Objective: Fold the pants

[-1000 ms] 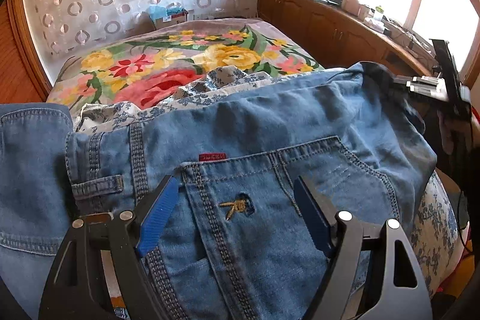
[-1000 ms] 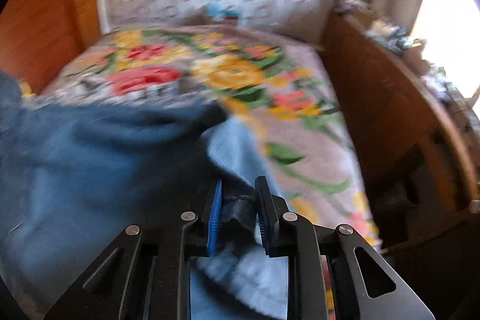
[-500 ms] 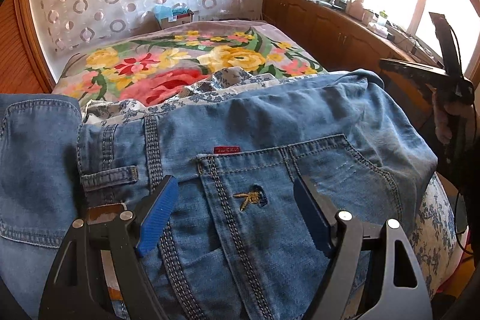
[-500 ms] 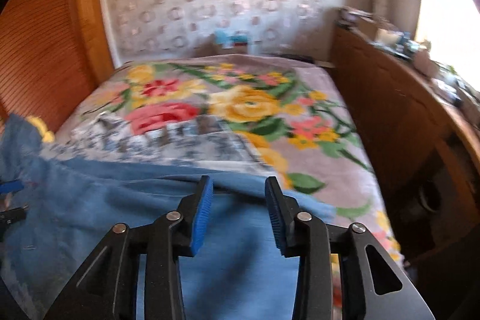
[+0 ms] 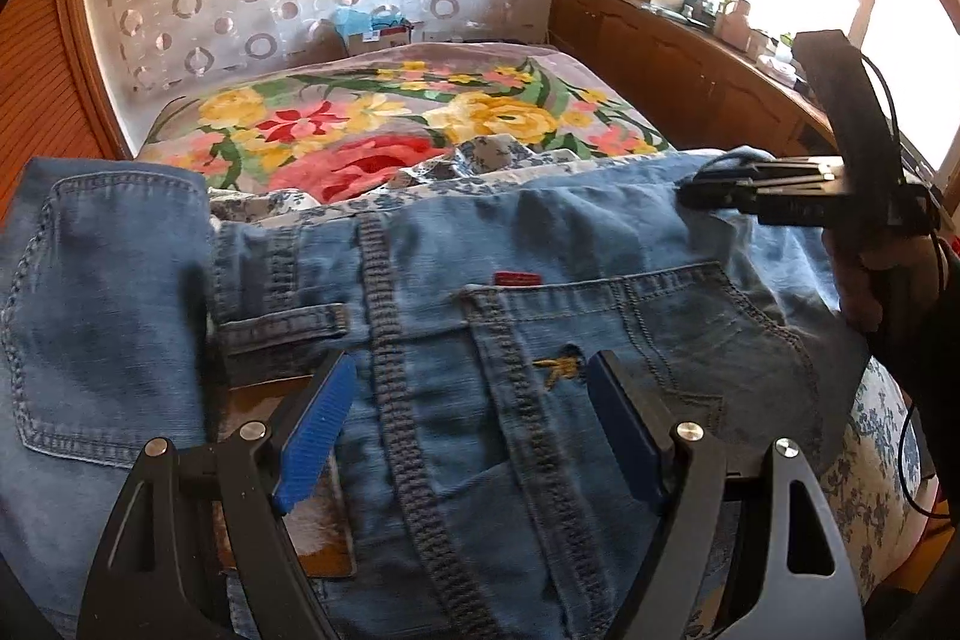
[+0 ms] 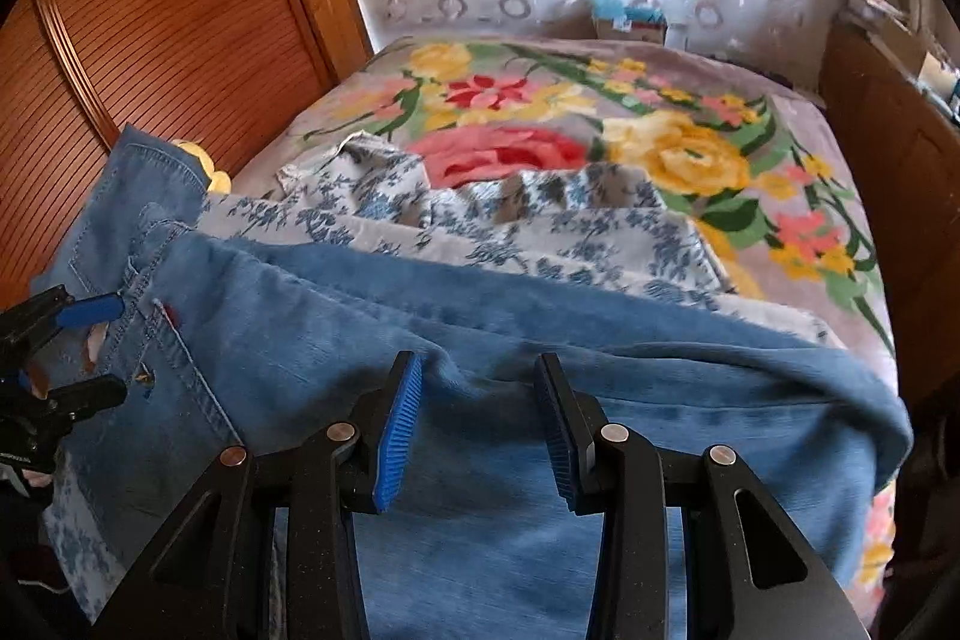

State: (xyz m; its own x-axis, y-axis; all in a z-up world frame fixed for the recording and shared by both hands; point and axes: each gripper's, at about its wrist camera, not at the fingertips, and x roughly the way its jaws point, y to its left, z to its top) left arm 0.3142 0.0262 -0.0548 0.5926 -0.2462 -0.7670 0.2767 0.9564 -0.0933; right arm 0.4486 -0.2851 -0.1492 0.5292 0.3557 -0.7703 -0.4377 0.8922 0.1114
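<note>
Blue denim jeans [image 5: 540, 280] lie folded across the near end of the bed, back pocket up; they also show in the right wrist view [image 6: 480, 340]. My left gripper [image 5: 468, 424] is open and empty, hovering over the waistband and back pocket. My right gripper [image 6: 477, 418] is open and empty above the folded leg fabric. The right gripper also shows in the left wrist view [image 5: 720, 193] at the right, over the far edge of the jeans. The left gripper appears at the left edge of the right wrist view [image 6: 84, 346].
A blue-and-white floral cloth [image 6: 480, 220] lies under and behind the jeans on the floral blanket [image 5: 390, 124]. A wooden sideboard [image 5: 690, 70] with clutter runs along the right, a louvred wooden door [image 6: 150, 40] on the left. A box [image 5: 378, 31] stands at the bed's head.
My right gripper has let go of the jeans leg, opened, and swung left over the folded denim. The jeans now lie flatter. My left gripper has stayed open and shifted slightly.
</note>
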